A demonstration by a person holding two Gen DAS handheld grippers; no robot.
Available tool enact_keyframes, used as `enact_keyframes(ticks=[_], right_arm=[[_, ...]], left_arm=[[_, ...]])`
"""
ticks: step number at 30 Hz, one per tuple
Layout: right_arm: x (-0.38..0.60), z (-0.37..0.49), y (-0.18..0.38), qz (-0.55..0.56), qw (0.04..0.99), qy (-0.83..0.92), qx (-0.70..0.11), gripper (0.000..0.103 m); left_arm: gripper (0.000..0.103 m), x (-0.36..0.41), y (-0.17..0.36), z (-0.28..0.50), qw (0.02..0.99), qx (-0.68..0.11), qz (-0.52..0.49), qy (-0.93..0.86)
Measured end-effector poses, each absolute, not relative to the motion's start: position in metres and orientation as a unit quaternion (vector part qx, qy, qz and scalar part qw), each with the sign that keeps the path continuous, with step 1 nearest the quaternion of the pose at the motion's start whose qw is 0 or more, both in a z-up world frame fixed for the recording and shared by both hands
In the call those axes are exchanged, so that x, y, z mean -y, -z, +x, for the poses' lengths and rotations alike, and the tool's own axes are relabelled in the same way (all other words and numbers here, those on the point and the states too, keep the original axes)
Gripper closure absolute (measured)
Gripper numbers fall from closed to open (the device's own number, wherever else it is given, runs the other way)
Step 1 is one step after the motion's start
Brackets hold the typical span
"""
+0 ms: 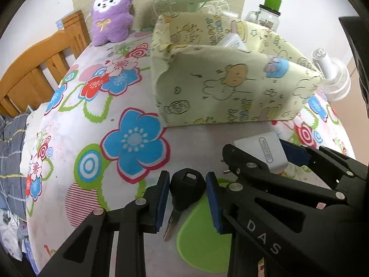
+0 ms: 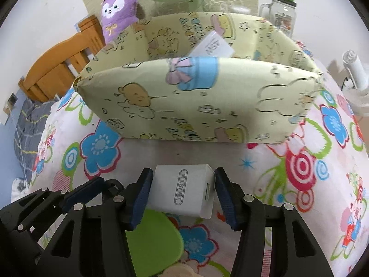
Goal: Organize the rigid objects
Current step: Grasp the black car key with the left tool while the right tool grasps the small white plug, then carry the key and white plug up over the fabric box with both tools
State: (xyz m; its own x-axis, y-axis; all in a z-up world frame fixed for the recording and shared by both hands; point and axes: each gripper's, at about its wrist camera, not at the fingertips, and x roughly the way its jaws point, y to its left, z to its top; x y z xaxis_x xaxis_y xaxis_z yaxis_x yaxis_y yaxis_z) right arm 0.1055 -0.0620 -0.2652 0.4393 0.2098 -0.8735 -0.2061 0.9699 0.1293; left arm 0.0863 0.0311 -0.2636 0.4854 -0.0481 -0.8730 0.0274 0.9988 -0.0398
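Key (image 1: 187, 190): black-headed, metal blade, lying on the floral sheet (image 1: 69, 138).
Left gripper (image 1: 187, 202): I see its pads bracketing the key head, slightly parted.
Charger (image 2: 184, 190): white, "MINGYI".
Right gripper (image 2: 183, 198): my jaws flank it, contact unclear.
Right view only: card (image 2: 213, 45) in the fabric box (image 2: 196, 106).

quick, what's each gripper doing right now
Left gripper: open, fingers either side of the black-headed metal key, gaps visible.
Right gripper: open around the white MINGYI charger block, not clamped.

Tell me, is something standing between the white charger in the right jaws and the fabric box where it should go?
Nothing visible lies on the cloth between the white charger and the fabric box. Only the box's near wall rises ahead, so the right gripper must lift over it.
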Motion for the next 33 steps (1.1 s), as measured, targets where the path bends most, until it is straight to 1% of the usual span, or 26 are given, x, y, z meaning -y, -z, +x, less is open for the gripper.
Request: enact_keyframes(ticks=[10, 33], right_arm=[[0.083, 0.095, 0.247, 0.018, 0.859, -0.1, -0.502, 0.046], [0.108, 0.07, 0.174, 0.022, 0.883, -0.072, -0.463, 0.047]], left_arm=[[0.071, -0.01, 0.245, 0.079, 0.87, -0.491, 0.012, 0.032], [0.071, 0.013, 0.182, 0.056, 0.889, -0.454, 0.006, 0.054]])
